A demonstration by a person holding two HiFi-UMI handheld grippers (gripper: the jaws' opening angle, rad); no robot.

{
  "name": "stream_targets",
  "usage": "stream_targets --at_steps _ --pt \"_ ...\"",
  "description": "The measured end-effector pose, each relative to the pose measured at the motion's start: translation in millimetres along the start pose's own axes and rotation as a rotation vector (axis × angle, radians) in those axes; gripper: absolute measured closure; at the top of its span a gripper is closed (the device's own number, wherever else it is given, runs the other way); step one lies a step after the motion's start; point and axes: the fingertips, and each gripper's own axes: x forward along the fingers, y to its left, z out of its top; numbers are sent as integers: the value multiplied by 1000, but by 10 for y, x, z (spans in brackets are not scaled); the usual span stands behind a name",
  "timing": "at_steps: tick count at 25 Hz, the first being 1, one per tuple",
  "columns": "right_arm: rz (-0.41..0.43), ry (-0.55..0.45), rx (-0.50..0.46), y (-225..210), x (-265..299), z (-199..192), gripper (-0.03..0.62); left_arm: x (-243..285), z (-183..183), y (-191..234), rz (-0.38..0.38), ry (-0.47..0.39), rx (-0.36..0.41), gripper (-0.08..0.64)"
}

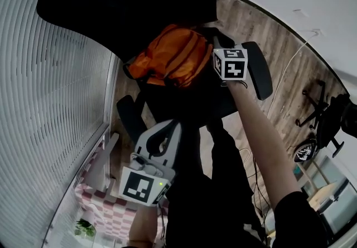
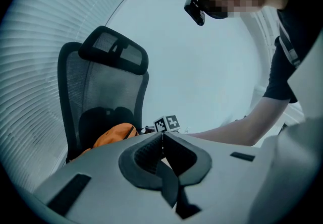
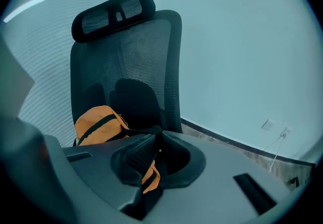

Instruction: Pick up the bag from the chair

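Head view: orange bag (image 1: 170,57) lies on seat of black chair (image 1: 111,1), against the backrest, w/ window blinds (image 1: 50,101) to one side & wood floor (image 1: 279,46) to the other. Person's bare arm (image 1: 262,146) reaches out to the bag, right hand-held gripper (image 1: 218,54) at its edge. Right gripper view: jaws pressed together at the tips on the bag's black strap (image 3: 139,131); orange fabric shows below them. Left hand-held gripper (image 1: 174,125) hangs nearer the person, well apart from the bag. Left gripper view: its jaws meet tip to tip, nothing btwn them; bag, chair & the other gripper's marker cube (image 2: 167,123) lie beyond.
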Motion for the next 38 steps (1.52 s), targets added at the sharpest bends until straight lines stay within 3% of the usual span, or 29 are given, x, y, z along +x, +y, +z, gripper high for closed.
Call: stream_targets --at_steps 10,15,22,31,38 --pt "31 -86 -69 464 -528 283 566 -184 169 -48 10 -36 4 526" --pt "142 -134 39 911 -931 542 566 -340 322 -99 23 -50 26 526" --pt "281 -182 42 1442 -1431 830 568 -578 539 -132 70 -89 59 526" --pt "419 -177 -34 1630 -2107 836 568 -785 619 -396 140 -149 39 526" --pt "475 -237 -46 1457 -2764 902 568 -947 743 -865 187 -220 91 526"
